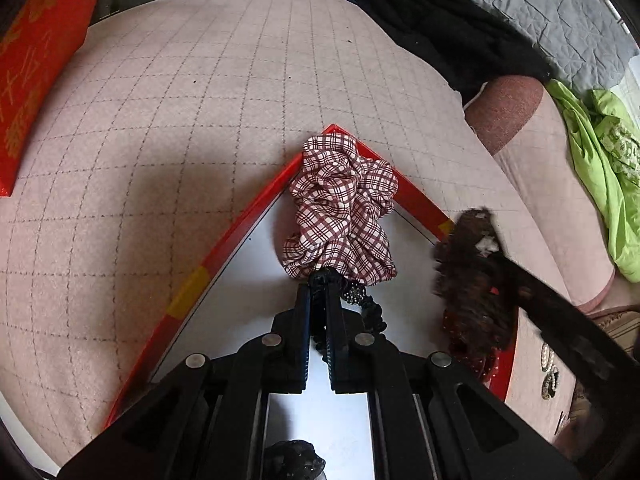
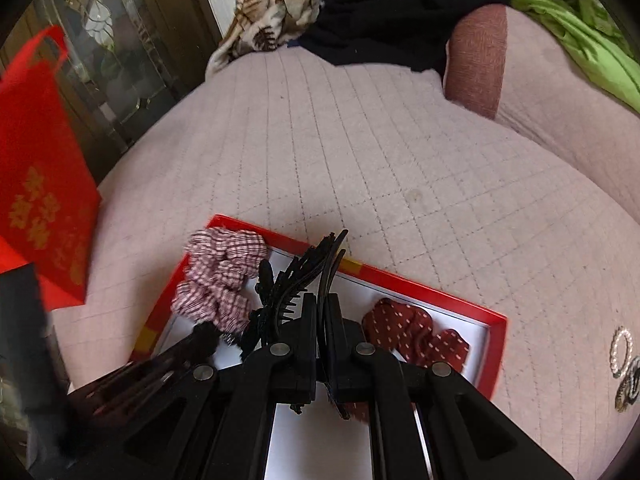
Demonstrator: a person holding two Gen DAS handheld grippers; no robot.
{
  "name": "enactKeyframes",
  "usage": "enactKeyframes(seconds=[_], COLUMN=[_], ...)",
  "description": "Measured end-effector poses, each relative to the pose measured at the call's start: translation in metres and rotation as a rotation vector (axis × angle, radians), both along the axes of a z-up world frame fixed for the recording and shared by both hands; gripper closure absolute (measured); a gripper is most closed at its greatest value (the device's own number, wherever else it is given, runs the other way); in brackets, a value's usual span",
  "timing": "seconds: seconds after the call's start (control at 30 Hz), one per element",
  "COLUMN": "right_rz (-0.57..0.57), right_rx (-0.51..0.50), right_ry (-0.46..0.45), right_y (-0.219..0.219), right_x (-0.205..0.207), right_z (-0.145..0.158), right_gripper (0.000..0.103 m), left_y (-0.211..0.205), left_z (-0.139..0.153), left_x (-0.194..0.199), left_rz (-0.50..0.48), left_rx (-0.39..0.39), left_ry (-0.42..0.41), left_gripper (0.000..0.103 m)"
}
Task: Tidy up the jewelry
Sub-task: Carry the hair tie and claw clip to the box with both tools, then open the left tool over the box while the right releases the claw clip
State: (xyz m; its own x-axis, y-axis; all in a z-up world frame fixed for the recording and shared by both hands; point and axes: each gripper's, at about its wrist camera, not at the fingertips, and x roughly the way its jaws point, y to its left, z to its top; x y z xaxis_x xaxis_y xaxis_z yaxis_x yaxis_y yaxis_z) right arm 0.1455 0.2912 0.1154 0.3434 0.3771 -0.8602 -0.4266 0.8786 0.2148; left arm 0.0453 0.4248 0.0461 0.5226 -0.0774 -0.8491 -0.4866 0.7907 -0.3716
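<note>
Holding a black beaded hair band (image 1: 362, 300) between its tips, the left gripper (image 1: 319, 284) is pinching tight, and the band is hanging out to one side of the jaws. It is sitting low over a red tray (image 1: 240, 232) with a white floor. Right at the tips, a red and white checked scrunchie (image 1: 340, 208) is lying in the far corner of the tray, touching the red rim.

The right gripper (image 2: 322, 300) is squeezing a black claw hair clip (image 2: 296, 284), and the clip's curved teeth are sticking up past the tips. It is hovering over the same tray. Under it, a dark red scrunchie with pale dots (image 2: 416, 336) is lying on the white floor near the right rim.

The tray is resting on a pink quilted bed cover (image 2: 360, 160). A few small rings (image 2: 622, 354) are lying on the cover, well apart from the tray. A red bag (image 2: 36, 184) is standing at the left edge of the bed. Green cloth (image 2: 580, 28) and black cloth (image 2: 384, 16) are piled at the far side.
</note>
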Motion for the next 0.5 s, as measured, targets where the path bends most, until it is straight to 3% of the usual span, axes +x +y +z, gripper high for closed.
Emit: enactKeyframes(seconds=[0.23,0.3,0.4,0.43,0.5], right_rz=[0.024,0.035,0.048,0.048,0.044], right_rx=[0.005,-0.007,-0.010,-0.010,-0.009], right_ry=[0.011,-0.004,-0.023,-0.031,-0.044], right_y=[0.014,0.016,0.014,0.013,0.007], right_x=[0.003,0.001,-0.003,-0.005,-0.008], right_z=[-0.014,-0.012,-0.007,-0.003,0.002], right_gripper=[0.094,0.094,0.081,0.074,0.071], left_y=[0.011,0.013,0.014,0.013,0.011], left_z=[0.004,0.007,0.012,0.014,0.019], left_x=[-0.013,-0.017,-0.023,-0.024,-0.026], left_rz=[0.027,0.032,0.040,0.042,0.045], left_rx=[-0.042,-0.055,-0.075,-0.078,-0.081], left_ry=[-0.038,-0.056,-0.091,-0.102,-0.127], left_gripper=[0.096,0.089,0.072,0.069,0.066])
